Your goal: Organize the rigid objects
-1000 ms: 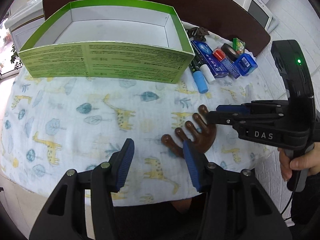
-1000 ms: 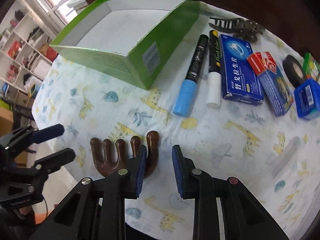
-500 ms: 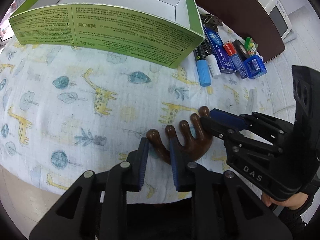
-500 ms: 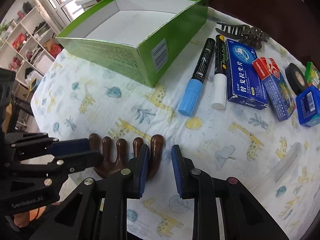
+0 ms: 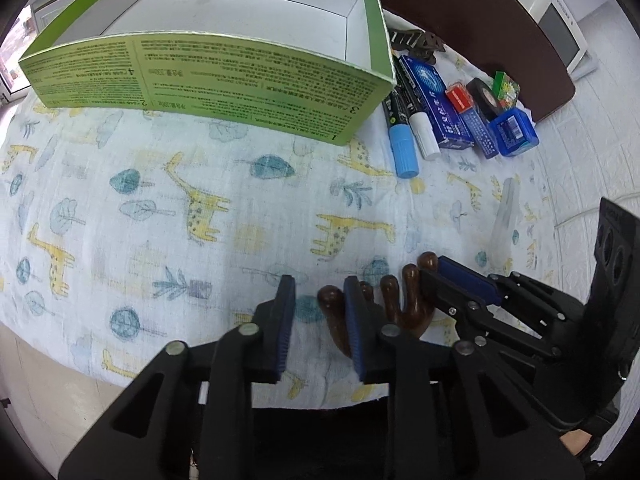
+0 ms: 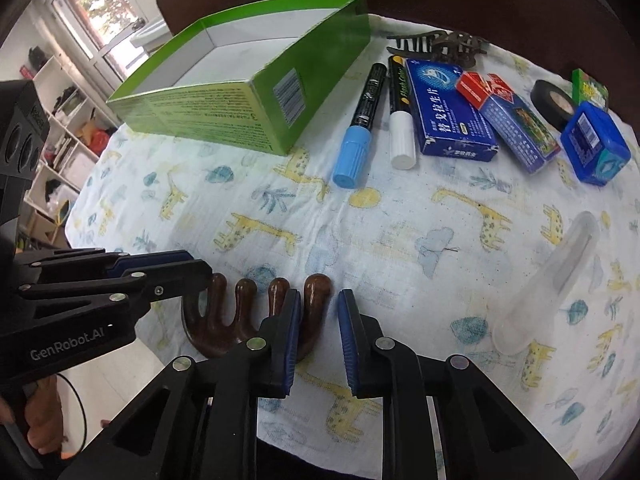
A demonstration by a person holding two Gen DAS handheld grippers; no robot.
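1. Wooden five-pronged massager (image 6: 256, 320) lies lower centre on the desk (image 6: 400, 232), near its edge.
2. Left tongs (image 5: 320, 320) just reopened, right tongs (image 6: 318, 332) just narrowing; neither pinches anything.
3. Judged stiff, light, smooth; grasp one prong or the solid base.

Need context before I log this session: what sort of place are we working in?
Probably a home room: a table under a giraffe-print cloth, cluttered open shelves by a window, and a white appliance behind the table.

The box (image 6: 240, 92) stands left of the markers (image 6: 360, 128), behind the comb (image 6: 248, 320).
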